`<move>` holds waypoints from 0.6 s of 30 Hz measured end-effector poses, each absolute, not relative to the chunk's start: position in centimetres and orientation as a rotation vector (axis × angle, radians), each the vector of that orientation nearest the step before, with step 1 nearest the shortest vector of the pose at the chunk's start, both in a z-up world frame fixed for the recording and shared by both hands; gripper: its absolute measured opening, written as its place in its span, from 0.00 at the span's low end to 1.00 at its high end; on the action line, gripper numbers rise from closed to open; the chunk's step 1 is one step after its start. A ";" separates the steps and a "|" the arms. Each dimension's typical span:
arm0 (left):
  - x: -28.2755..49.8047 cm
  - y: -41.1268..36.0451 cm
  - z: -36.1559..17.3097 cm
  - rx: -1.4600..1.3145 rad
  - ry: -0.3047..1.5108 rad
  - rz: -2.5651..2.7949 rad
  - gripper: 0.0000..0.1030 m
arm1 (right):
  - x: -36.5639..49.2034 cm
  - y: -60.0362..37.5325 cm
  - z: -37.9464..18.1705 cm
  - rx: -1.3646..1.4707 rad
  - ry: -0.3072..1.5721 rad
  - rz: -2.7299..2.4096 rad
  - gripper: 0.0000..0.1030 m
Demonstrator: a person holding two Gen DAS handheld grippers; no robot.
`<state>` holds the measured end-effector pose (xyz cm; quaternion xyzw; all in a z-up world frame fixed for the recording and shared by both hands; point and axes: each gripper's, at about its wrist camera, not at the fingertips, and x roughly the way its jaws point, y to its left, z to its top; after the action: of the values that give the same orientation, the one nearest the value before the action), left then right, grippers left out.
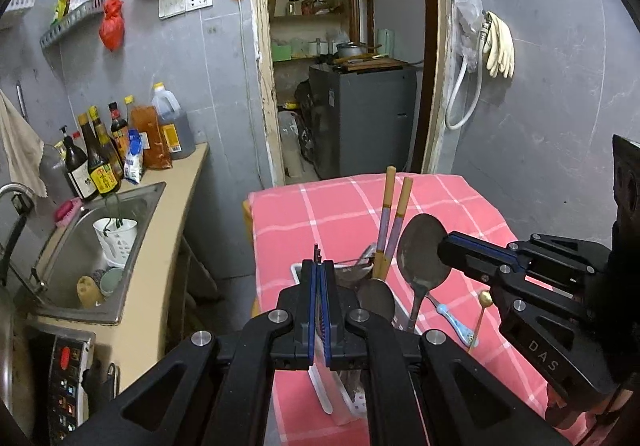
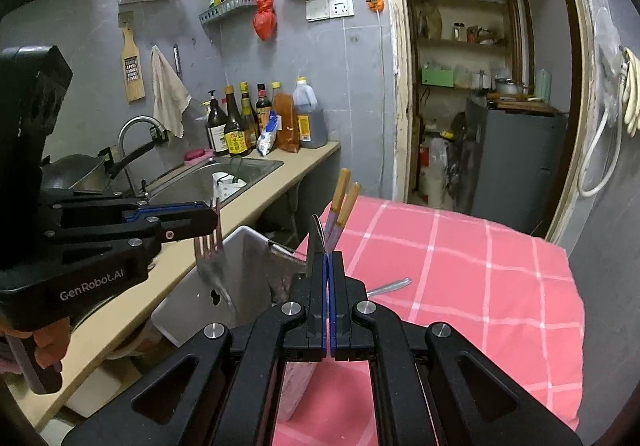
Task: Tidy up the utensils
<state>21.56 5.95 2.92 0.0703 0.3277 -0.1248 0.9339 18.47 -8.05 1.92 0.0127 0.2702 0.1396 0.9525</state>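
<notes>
A white utensil holder (image 1: 320, 390) (image 2: 248, 246) stands at the left edge of the pink checked tablecloth (image 1: 320, 214), with chopsticks (image 1: 394, 214) (image 2: 340, 202) and a metal spoon (image 1: 376, 300) upright in it. My left gripper (image 1: 317, 266) (image 2: 214, 218) is shut on a fork (image 2: 208, 246) near its tines, which point up; the handle reaches down into the holder. My right gripper (image 2: 328, 258) (image 1: 444, 246) is shut on a large metal spoon (image 1: 420, 250) (image 2: 316, 238), bowl up, stem slanting down toward the holder.
A small blue-and-white spoon (image 1: 452, 318), a gold spoon (image 1: 482, 310) and a metal utensil (image 2: 390, 285) lie on the cloth. To the left are a counter with a steel sink (image 1: 100, 246) (image 2: 224, 178), sauce bottles (image 2: 248, 122) and a white basket (image 1: 116, 238). A doorway opens behind the table.
</notes>
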 end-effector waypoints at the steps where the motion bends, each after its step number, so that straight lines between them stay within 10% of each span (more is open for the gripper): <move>1: 21.6 5.9 2.8 0.142 0.675 -0.258 0.03 | 18.5 -8.0 1.7 0.026 0.552 0.288 0.01; 13: 22.0 7.5 1.9 0.009 0.742 -0.301 0.07 | 18.5 -8.5 0.3 0.078 0.615 0.357 0.03; 18: 21.4 8.3 2.3 -0.046 0.709 -0.292 0.35 | 18.0 -9.5 0.6 0.107 0.603 0.338 0.03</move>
<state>21.42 8.29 2.31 -0.0226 0.3458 -0.1422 0.9272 17.95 -9.53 0.62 0.0527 0.2952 0.1656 0.9395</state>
